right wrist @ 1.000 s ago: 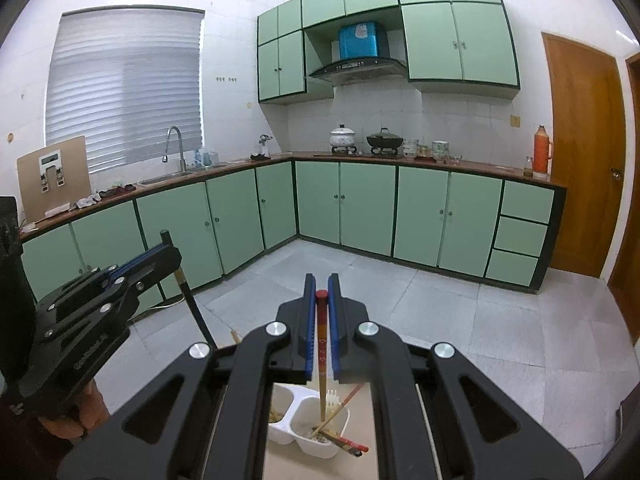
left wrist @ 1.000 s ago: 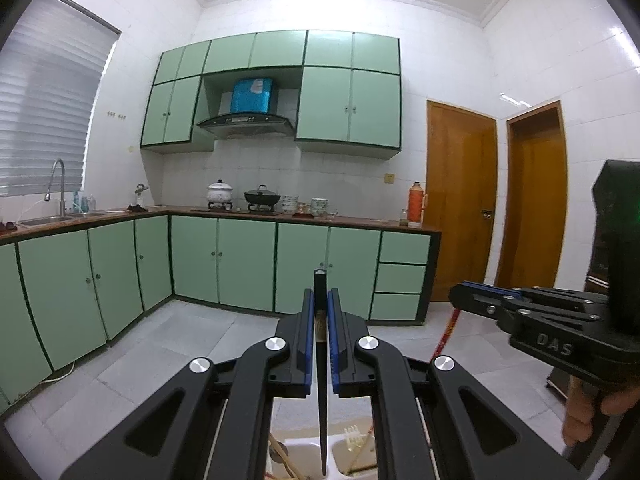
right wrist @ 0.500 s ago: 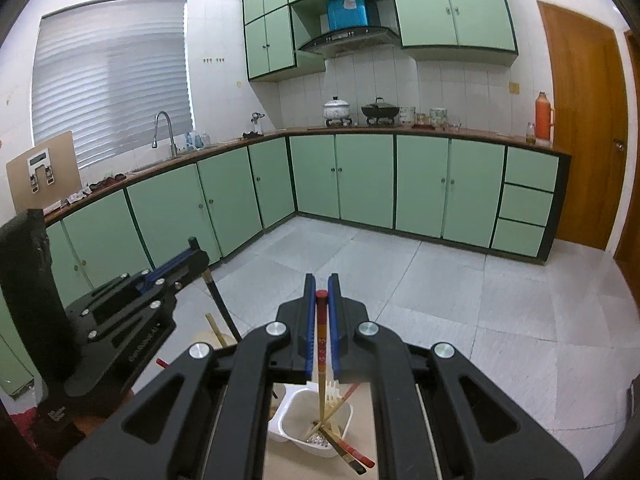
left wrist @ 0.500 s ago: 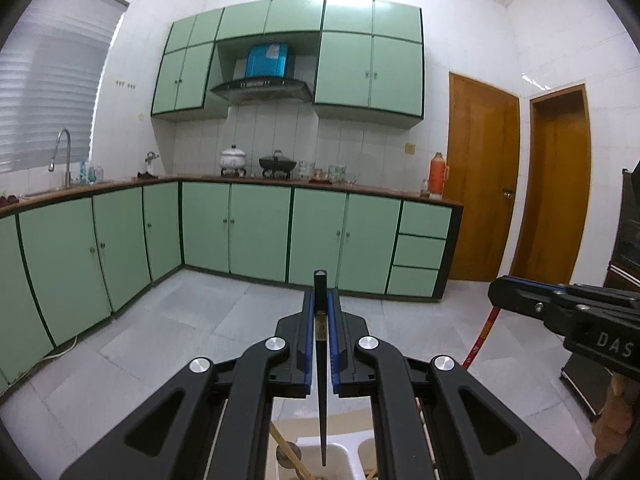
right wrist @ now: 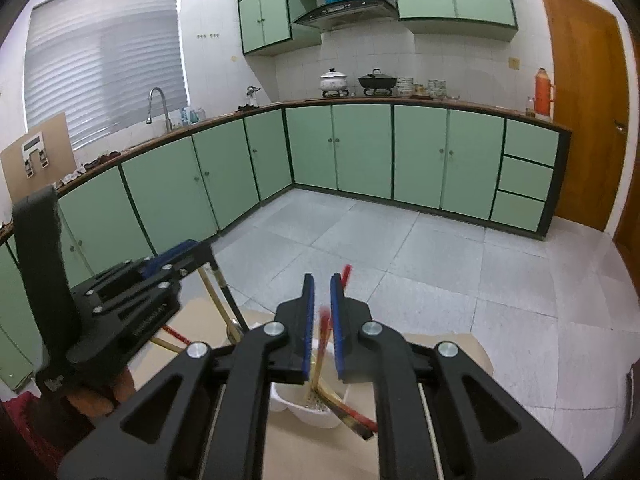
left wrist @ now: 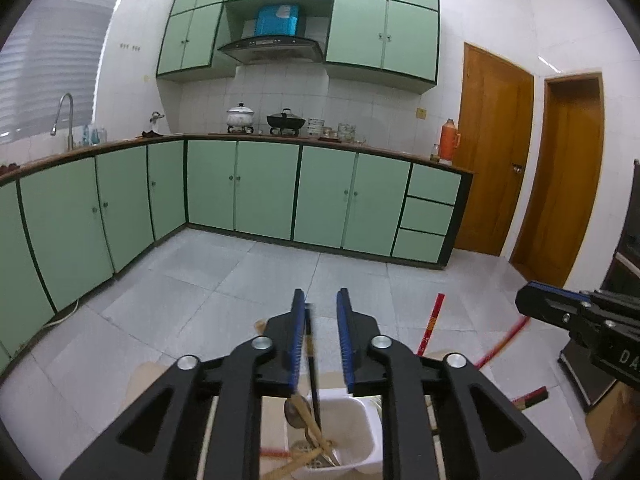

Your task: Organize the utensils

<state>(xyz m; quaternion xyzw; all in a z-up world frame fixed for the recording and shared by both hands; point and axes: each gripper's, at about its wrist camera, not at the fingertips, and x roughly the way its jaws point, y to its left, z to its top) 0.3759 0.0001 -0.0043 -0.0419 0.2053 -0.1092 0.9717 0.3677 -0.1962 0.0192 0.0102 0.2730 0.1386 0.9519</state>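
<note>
Hand-held grippers opening over the white holder [left wrist: 352, 432].
Left hand-held gripper [left wrist: 320, 312] jaws parting, black chopstick [left wrist: 314, 380] between, loose; right hand-held gripper [right wrist: 322, 292] parting around red-tipped chopstick [right wrist: 323, 324].

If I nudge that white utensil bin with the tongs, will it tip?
Probably. The white bin looks like thin, light plastic, and the chopsticks lean out over its rim, likely making it top-heavy. It may also slide on the smooth cardboard.

White holder [left wrist: 362, 426] looks smooth glossy plastic; black chopstick [left wrist: 313, 376] matt, red-tipped chopstick [right wrist: 323, 330] lacquered wood; board beneath [right wrist: 448, 346] matt brown cardboard; cabinet doors [left wrist: 264, 190] satin green; floor tiles [left wrist: 224, 276] dull grey
</note>
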